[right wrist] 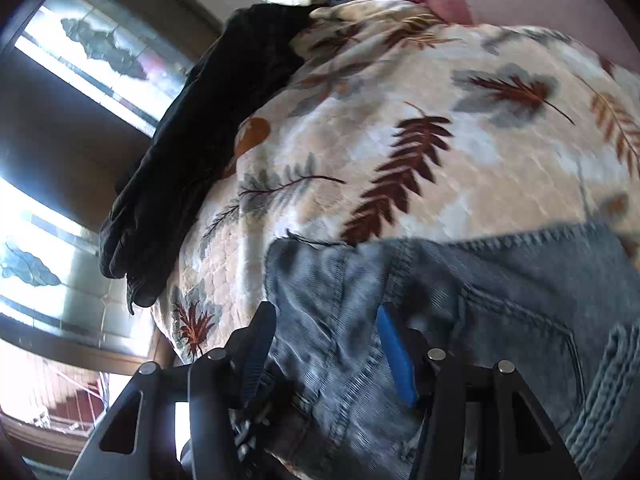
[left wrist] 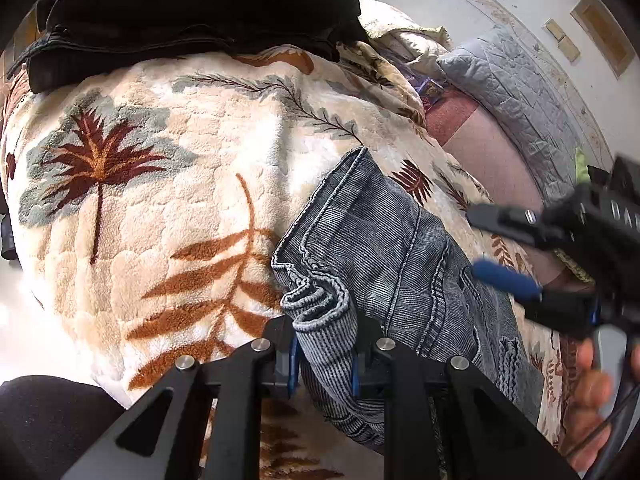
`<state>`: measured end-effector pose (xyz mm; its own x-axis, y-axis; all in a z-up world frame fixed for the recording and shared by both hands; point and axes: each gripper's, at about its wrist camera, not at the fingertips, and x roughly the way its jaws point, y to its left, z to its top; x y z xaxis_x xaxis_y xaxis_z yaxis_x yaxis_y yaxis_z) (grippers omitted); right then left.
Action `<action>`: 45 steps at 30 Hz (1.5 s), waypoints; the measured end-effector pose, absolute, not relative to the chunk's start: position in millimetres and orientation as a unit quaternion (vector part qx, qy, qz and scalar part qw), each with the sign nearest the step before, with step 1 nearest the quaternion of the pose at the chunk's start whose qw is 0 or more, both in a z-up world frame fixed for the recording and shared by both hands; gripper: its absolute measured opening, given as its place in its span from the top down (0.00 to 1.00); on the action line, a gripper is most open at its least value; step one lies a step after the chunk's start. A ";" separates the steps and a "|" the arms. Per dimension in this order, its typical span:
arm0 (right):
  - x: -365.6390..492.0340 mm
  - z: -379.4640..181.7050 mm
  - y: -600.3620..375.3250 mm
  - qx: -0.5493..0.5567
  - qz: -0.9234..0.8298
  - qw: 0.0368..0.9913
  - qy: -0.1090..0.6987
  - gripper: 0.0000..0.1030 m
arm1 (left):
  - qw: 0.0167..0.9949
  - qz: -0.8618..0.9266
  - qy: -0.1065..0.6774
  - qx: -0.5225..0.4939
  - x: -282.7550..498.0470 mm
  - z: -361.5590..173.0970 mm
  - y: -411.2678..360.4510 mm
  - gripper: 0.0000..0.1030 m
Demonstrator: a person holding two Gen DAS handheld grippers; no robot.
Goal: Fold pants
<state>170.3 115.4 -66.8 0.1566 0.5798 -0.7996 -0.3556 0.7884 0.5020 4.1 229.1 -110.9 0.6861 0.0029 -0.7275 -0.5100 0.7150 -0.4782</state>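
On jeans: left tongs clamped.

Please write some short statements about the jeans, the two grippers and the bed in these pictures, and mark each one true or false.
1. The left gripper is shut on a fold of the jeans. True.
2. The right gripper is shut on the jeans. False: it is open above them.
3. The jeans lie on a leaf-patterned blanket. True.
4. The black clothes cover the jeans. False: they lie apart, at the blanket's far edge.
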 end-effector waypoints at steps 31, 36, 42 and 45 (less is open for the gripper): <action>114.0 -92.4 -3.1 0.202 0.313 0.719 0.586 0.05 | 0.857 0.171 0.365 -0.321 3.6 -110.1 221.5 0.81; 125.0 -137.0 -36.6 0.272 0.296 0.665 0.629 0.05 | 0.857 0.182 0.362 -0.319 4.7 -107.3 218.8 0.81; 136.5 -99.7 -68.6 0.345 0.343 0.654 0.580 0.05 | 0.869 0.202 0.354 -0.280 7.8 -87.6 205.7 0.82; 121.7 -87.8 -114.0 0.360 0.325 0.688 0.540 0.05 | 0.895 0.196 0.330 -0.226 8.9 -58.0 182.0 0.82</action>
<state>121.7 -114.0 -87.8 0.2048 0.8364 -0.5084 -0.0581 0.5289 0.8467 8.9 182.0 -58.0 0.7044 0.2024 -0.6803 -0.5009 0.8209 -0.2743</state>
